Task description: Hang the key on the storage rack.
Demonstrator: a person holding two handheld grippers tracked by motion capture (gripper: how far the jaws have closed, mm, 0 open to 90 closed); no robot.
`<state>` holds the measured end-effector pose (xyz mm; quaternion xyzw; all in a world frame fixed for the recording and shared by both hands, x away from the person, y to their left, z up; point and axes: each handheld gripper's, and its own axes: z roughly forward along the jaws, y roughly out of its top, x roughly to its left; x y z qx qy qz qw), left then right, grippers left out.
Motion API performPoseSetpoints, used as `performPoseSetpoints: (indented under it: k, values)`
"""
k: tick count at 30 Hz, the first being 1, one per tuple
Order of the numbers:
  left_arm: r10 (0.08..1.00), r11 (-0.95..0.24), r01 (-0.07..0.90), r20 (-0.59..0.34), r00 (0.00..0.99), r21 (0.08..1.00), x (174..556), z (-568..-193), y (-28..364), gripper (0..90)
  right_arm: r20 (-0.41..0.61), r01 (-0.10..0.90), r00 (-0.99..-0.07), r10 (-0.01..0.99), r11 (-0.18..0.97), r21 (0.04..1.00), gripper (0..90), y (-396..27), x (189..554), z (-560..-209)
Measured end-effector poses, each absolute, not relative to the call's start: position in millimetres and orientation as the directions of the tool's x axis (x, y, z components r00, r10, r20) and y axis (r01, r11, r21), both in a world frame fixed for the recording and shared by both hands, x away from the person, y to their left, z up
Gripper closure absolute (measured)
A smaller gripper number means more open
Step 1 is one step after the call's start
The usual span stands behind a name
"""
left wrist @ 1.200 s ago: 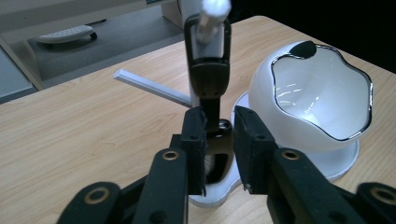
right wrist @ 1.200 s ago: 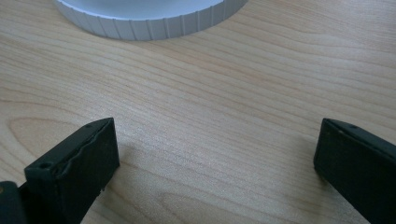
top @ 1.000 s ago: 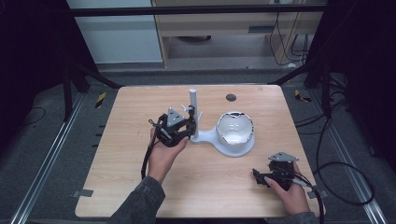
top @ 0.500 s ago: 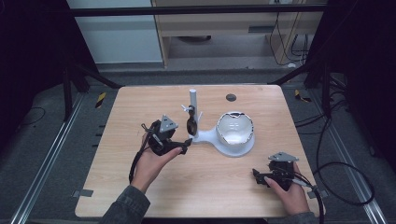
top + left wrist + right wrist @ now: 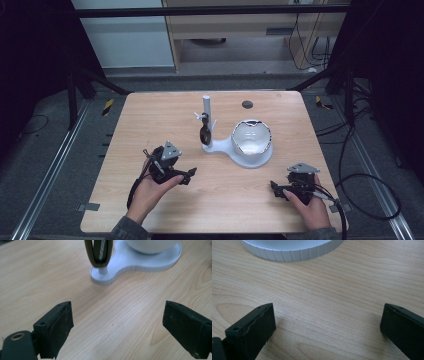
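A: How does the dark oval loop (image 5: 99, 252) look?
B: Brown-black, hanging upright on the white stand (image 5: 235, 146), mid-table.
A: And the left gripper (image 5: 189, 175)?
B: Its jaws have just been opening; wide, empty, well apart from the loop. The right gripper (image 5: 276, 189) is wide open too.

A white stand (image 5: 235, 147) is sitting on the pale, wood-grained table (image 5: 150, 115). At its nine o'clock a dark brown looped object (image 5: 204, 133) is hanging from the white post (image 5: 206, 107). The black left gripper (image 5: 187, 176) and black right gripper (image 5: 276, 190) are showing grey plates.
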<state>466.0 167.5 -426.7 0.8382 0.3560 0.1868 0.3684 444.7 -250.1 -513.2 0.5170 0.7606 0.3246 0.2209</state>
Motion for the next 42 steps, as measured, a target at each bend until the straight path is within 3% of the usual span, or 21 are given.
performPoseSetpoints:
  k: [15,19,23,31,37,42]
  values:
    - [0.776,-0.499,0.551,0.061,0.628,0.669,456,-467,210,9.6,-0.001,0.643,-0.368,0.93,0.255,0.722,0.4,-250,445,-513]
    - [0.804,-0.455,0.583,0.03,0.594,0.673,456,-475,224,9.7,-0.001,0.643,-0.368,0.93,0.255,0.722,0.4,-250,445,-513]
    - [0.831,-0.454,0.589,0.08,0.551,0.669,455,-476,238,11.2,-0.001,0.643,-0.367,0.93,0.255,0.722,0.5,-250,445,-513]
    - [0.869,-0.404,0.634,0.06,0.491,0.66,460,-490,270,10.0,0.004,0.645,-0.369,0.929,0.253,0.721,0.4,-249,443,-513]
    - [0.897,-0.332,0.648,0.015,0.443,0.685,467,-496,280,9.0,0.004,0.645,-0.369,0.929,0.253,0.721,0.4,-249,443,-513]
    - [0.894,-0.343,0.651,0.021,0.448,0.678,472,-502,282,6.7,0.0,0.642,-0.37,0.929,0.256,0.723,0.4,-249,444,-513]
